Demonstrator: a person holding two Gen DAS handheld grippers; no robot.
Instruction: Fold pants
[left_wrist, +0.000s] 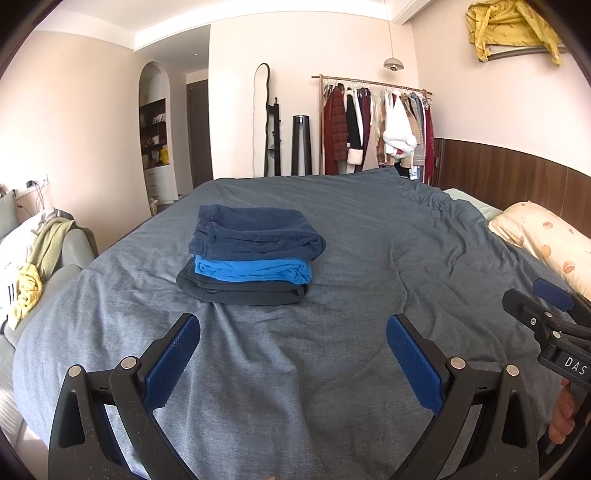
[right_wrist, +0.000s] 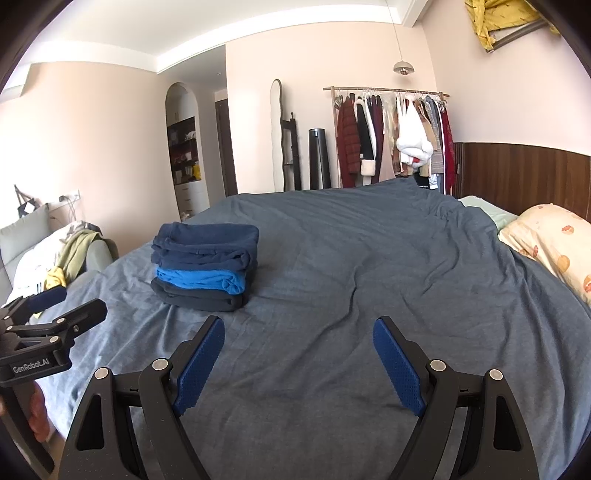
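Observation:
A stack of three folded pants sits on the grey-blue bed cover (left_wrist: 332, 350): navy pants (left_wrist: 255, 232) on top, bright blue pants (left_wrist: 251, 271) in the middle, dark charcoal pants (left_wrist: 236, 290) at the bottom. The stack also shows in the right wrist view (right_wrist: 203, 269). My left gripper (left_wrist: 293, 332) is open and empty, held above the cover in front of the stack. My right gripper (right_wrist: 299, 334) is open and empty, to the right of the stack. Each gripper shows at the edge of the other's view, the right one (left_wrist: 539, 302) and the left one (right_wrist: 66, 306).
A patterned pillow (left_wrist: 546, 243) lies at the bed's right side by the wooden headboard panel (left_wrist: 517, 177). A sofa with loose clothes (left_wrist: 40, 254) stands left of the bed. A clothes rack (left_wrist: 373, 125), a mirror (left_wrist: 260, 118) and a black tower (left_wrist: 301, 144) stand beyond the far edge.

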